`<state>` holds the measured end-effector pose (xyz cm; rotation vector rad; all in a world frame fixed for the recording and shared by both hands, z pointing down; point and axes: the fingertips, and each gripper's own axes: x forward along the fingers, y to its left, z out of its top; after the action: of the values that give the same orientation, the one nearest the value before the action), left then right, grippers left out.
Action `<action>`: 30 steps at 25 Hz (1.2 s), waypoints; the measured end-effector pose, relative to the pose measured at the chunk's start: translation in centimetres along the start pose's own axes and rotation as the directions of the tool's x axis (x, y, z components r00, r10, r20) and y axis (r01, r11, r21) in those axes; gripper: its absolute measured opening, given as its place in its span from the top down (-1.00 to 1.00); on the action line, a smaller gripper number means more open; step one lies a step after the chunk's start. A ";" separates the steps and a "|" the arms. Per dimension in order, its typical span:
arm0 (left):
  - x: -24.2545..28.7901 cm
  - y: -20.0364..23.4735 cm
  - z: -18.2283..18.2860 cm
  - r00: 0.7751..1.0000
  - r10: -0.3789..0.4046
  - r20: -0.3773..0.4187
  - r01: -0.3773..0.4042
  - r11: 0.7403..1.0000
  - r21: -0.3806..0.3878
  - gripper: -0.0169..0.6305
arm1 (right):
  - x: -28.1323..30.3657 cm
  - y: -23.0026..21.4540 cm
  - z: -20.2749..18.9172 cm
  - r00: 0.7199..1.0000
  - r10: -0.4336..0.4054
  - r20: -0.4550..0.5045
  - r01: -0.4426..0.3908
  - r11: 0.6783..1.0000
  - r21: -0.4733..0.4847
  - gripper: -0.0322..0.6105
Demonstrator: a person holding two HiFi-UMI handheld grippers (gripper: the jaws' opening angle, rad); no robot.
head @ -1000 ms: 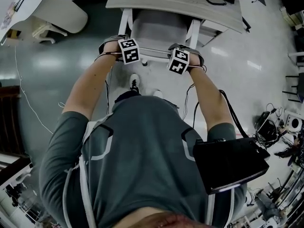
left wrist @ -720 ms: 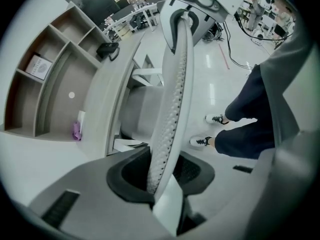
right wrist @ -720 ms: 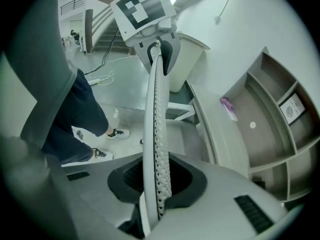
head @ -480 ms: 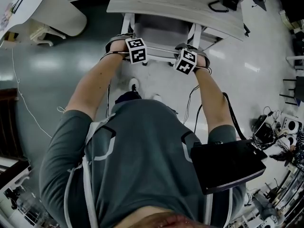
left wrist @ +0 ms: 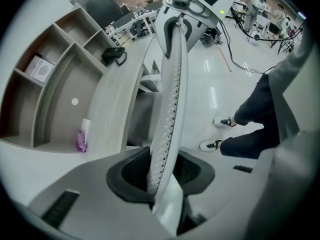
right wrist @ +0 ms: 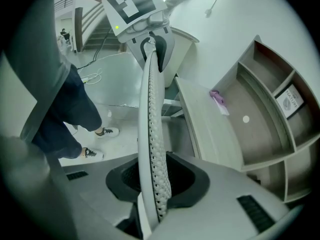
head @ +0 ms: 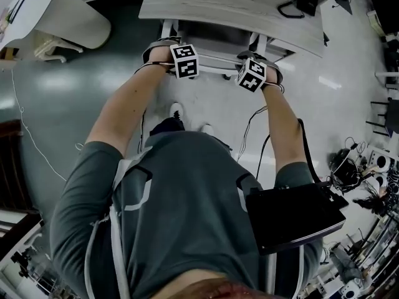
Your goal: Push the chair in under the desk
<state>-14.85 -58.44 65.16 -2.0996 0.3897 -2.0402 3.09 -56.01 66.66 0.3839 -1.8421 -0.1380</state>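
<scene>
The white chair's mesh back (head: 215, 60) stands at the desk's (head: 230, 5) front edge, its seat mostly hidden under the top. My left gripper (head: 189, 63) holds the back's top rail at its left end. In the left gripper view the rail (left wrist: 170, 99) runs between the jaws (left wrist: 160, 176), which are shut on it. My right gripper (head: 247, 76) is at the rail's right end. Its jaws (right wrist: 155, 179) are opening, with the rail (right wrist: 150, 114) between them and the pads easing off.
A wall shelf with cubbies (left wrist: 50, 74) rises behind the desk, and a purple item (left wrist: 80, 140) lies on the top. A black object (head: 293, 8) sits on the desk's right. White furniture (head: 68, 14) stands left, cables and gear (head: 355, 161) right. The person's shoes (head: 176, 112) are behind the chair.
Both grippers and the chair back have moved forward toward the desk. More of the seat has gone under the desktop.
</scene>
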 end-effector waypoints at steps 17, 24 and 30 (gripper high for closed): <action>2.2 5.9 0.6 0.999 0.009 0.046 -0.010 1.000 0.029 0.57 | 1.7 -6.9 -0.1 0.986 -0.149 -0.072 0.155 0.984 0.092 0.30; 2.5 7.3 1.2 0.997 0.031 0.071 -0.034 0.998 0.048 0.57 | -0.5 -8.1 -1.1 0.972 -0.213 -0.104 0.231 0.948 0.220 0.26; 2.5 8.4 1.4 0.990 0.081 0.117 -0.090 0.994 0.069 0.57 | -1.1 -9.3 -1.5 0.946 -0.278 -0.165 0.319 0.884 0.342 0.25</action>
<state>-13.89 -67.24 64.81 -2.1051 0.3736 -1.8489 6.59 -64.19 63.42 0.9222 -1.6848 0.0190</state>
